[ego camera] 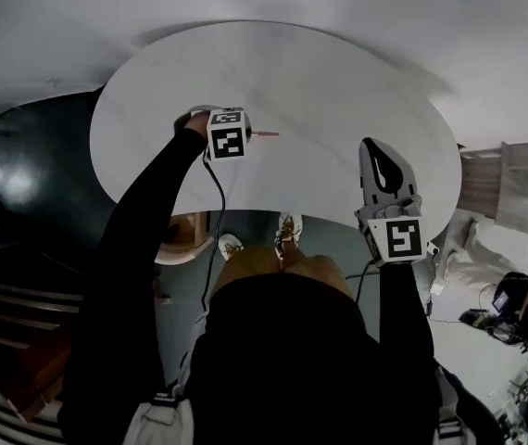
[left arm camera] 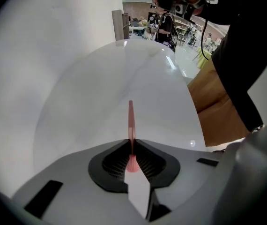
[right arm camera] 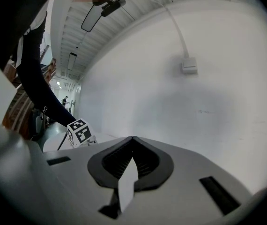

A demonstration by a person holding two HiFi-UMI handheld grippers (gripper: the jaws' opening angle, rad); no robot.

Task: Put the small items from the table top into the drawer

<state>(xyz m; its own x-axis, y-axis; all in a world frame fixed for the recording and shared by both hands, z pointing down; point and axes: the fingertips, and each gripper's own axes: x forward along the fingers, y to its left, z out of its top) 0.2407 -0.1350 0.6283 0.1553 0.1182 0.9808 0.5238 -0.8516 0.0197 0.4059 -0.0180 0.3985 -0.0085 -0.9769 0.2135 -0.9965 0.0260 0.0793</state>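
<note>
A thin pink stick (left arm camera: 130, 118) juts out from between the pads of my left gripper (left arm camera: 132, 143), which is shut on its lower end. In the head view that gripper (ego camera: 228, 135) points steeply down over the left part of the round white table (ego camera: 338, 91), and the pink stick (ego camera: 266, 134) shows just right of its marker cube. My right gripper (ego camera: 371, 146) hovers over the table's right side, aimed at the wall. Its jaws (right arm camera: 132, 138) meet with nothing between them. No drawer shows plainly.
A pale wooden unit (ego camera: 483, 185) stands right of the table, seen as a brown panel (left arm camera: 216, 109) in the left gripper view. A round wooden stool (ego camera: 182, 240) sits under the table's near left edge. A white wall with a socket (right arm camera: 189, 65) lies behind.
</note>
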